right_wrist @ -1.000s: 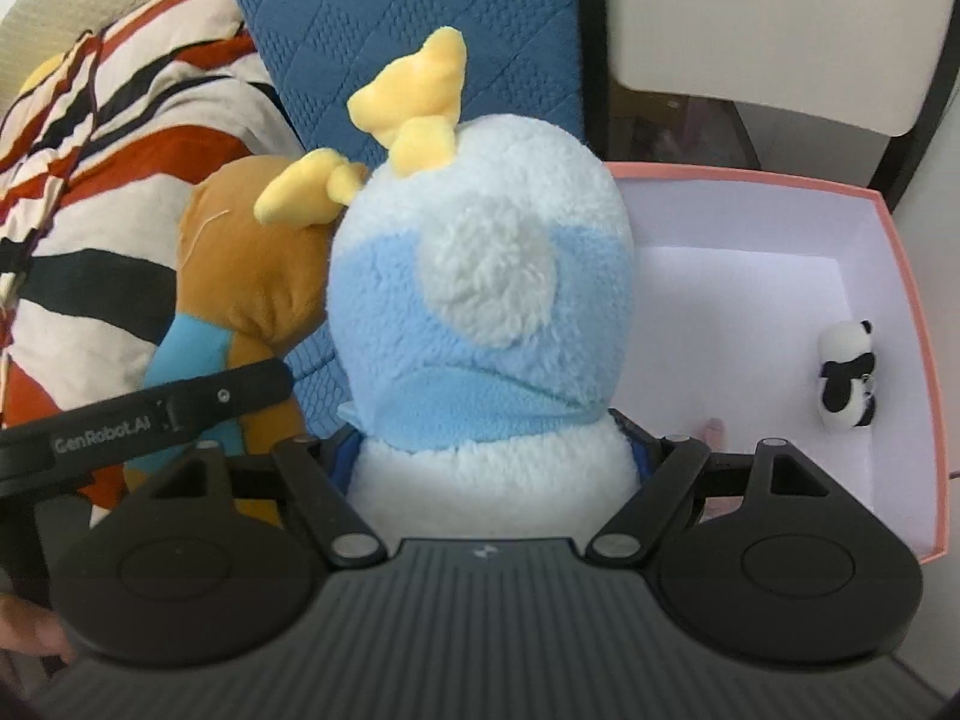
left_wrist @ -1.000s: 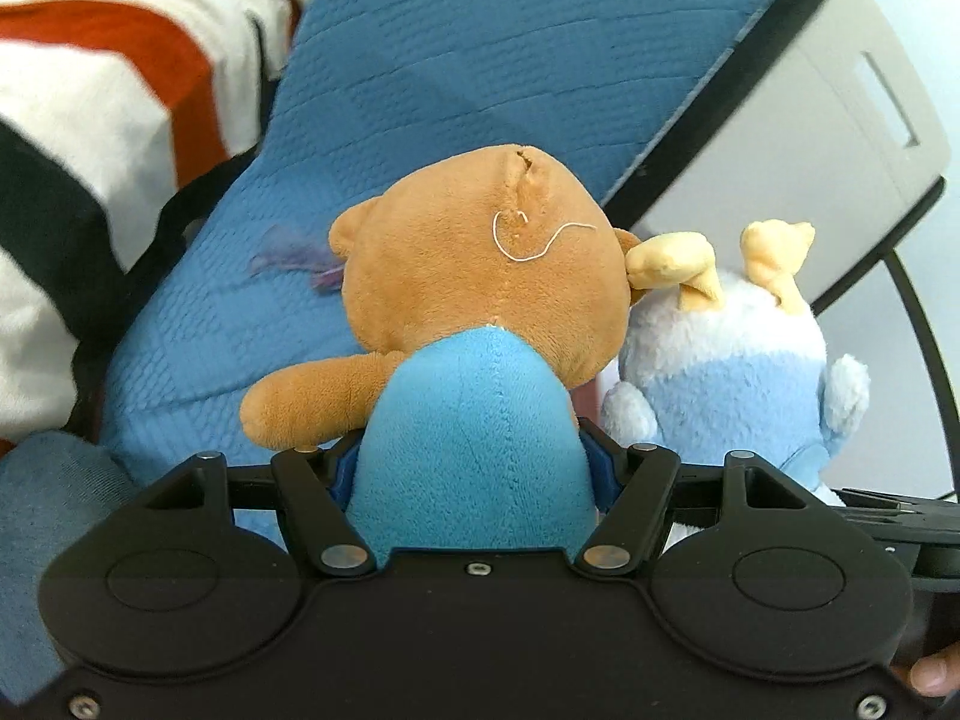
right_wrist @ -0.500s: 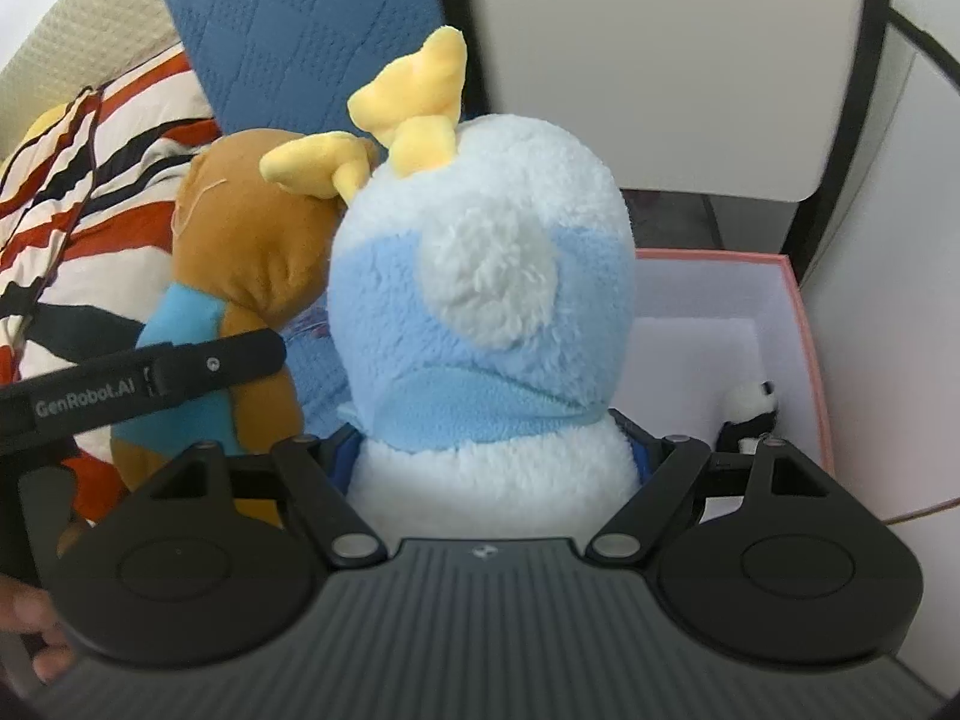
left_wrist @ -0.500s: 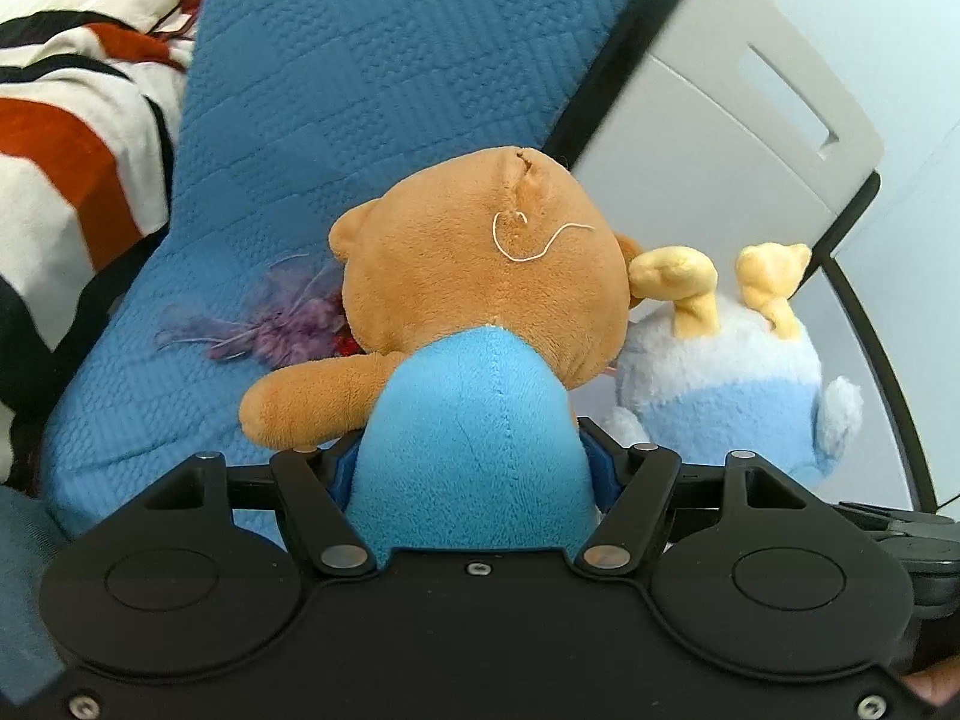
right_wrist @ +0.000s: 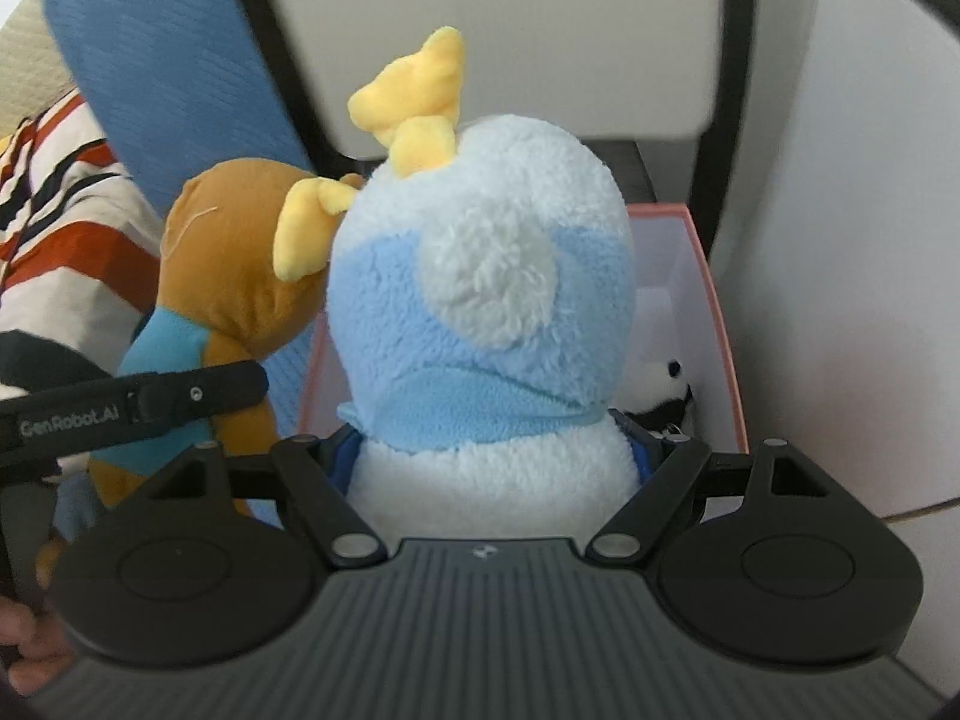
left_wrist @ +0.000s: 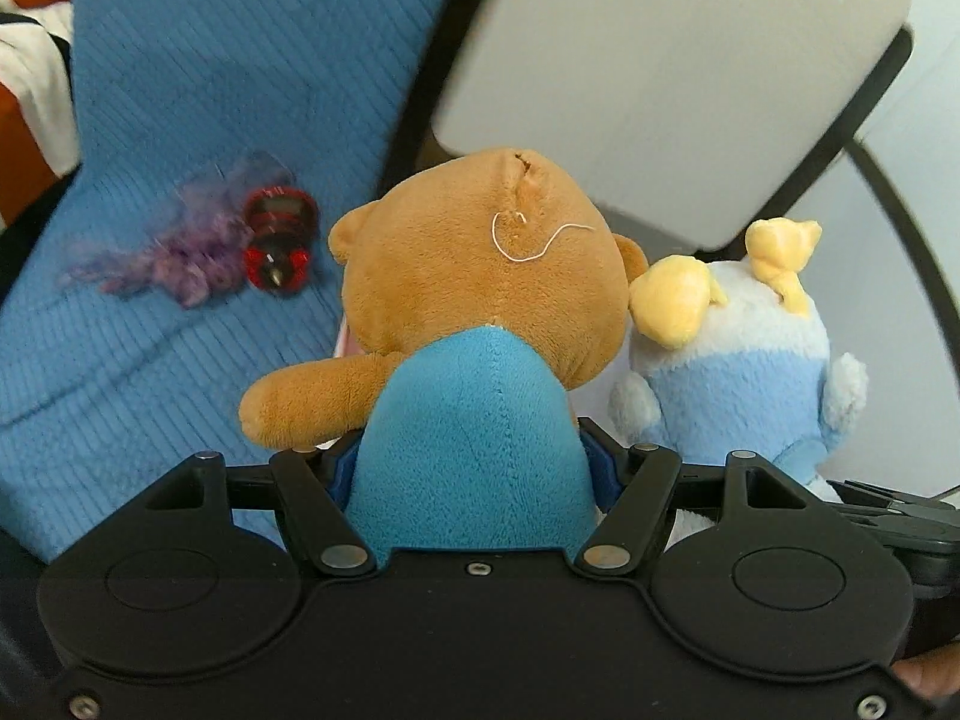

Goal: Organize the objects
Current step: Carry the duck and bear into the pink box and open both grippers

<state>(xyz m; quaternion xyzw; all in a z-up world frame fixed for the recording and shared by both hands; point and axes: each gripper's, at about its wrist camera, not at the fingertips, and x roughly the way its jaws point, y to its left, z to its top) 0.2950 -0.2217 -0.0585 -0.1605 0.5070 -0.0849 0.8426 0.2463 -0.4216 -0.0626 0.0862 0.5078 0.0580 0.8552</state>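
My left gripper (left_wrist: pixel 474 468) is shut on a brown plush bear (left_wrist: pixel 480 276) in a blue shirt, held in the air with its back to the camera. My right gripper (right_wrist: pixel 492 462) is shut on a light blue and white plush (right_wrist: pixel 486 276) with yellow antlers. The two toys are side by side and touch at the heads; the blue plush shows in the left wrist view (left_wrist: pixel 750 372) and the bear in the right wrist view (right_wrist: pixel 234 288). A pink-rimmed white box (right_wrist: pixel 717 324) lies below and beyond the blue plush, holding a small panda toy (right_wrist: pixel 666 390).
A blue quilted cushion (left_wrist: pixel 180 90) lies to the left, with a purple feathery toy (left_wrist: pixel 174 252) and a red and black object (left_wrist: pixel 279 237) on it. A striped blanket (right_wrist: pixel 54 204) is at the far left. A white chair back (left_wrist: pixel 660 78) with a black frame stands behind the box.
Both grippers have moved forward and right with their plush toys. The cushion and blanket slid left, the red and black object came into view, and the box now sits nearer beneath the blue plush.
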